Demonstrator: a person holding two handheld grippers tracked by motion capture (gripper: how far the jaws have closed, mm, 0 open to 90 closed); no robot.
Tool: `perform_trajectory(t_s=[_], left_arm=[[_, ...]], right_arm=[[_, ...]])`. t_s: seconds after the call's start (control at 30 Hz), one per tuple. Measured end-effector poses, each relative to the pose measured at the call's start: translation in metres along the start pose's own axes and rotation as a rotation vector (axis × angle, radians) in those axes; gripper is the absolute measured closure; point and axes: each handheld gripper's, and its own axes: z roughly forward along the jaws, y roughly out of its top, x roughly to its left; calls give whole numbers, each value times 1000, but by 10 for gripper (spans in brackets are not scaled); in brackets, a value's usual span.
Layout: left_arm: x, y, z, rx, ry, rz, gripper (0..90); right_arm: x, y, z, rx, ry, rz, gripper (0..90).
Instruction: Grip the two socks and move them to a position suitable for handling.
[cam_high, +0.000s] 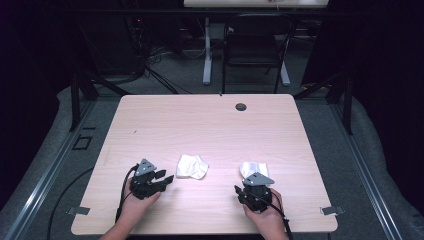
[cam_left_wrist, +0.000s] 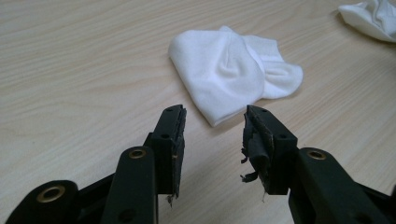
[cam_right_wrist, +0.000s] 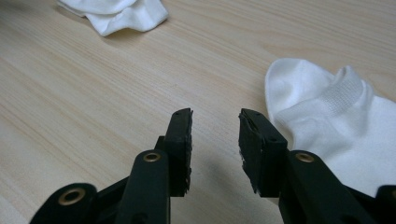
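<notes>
In the high view, the left gripper (cam_high: 167, 177) and the right gripper (cam_high: 239, 190) are resting low over the tabletop (cam_high: 210, 125), each in one hand; one white sock (cam_high: 191, 166) is lying just ahead of the left jaws, and a second sock (cam_high: 251, 168) is lying just beyond the right gripper. In the left gripper view, the jaws are standing partly open with nothing between them, the sock (cam_left_wrist: 233, 74) lying just ahead of the tips. In the right gripper view, the jaws are also partly open and holding nothing; the second sock (cam_right_wrist: 336, 116) is lying just beside the right-hand jaw.
</notes>
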Motion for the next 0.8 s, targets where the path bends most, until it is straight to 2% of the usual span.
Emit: perform_trajectory(t_s=[0.17, 0.3, 0.43, 0.57, 0.8], left_arm=[[-6, 7, 6, -3, 3, 16, 601], [-13, 14, 18, -11, 5, 22, 612], [-22, 19, 37, 26, 22, 59, 639], [-22, 20, 47, 42, 53, 63, 651], [-17, 21, 55, 67, 63, 54, 663]], right_arm=[[1, 1, 0, -6, 6, 7, 652], [1, 1, -2, -3, 15, 8, 653], [-1, 1, -2, -18, 24, 35, 662], [-3, 0, -2, -24, 34, 54, 662], [-4, 0, -2, -27, 38, 65, 662]])
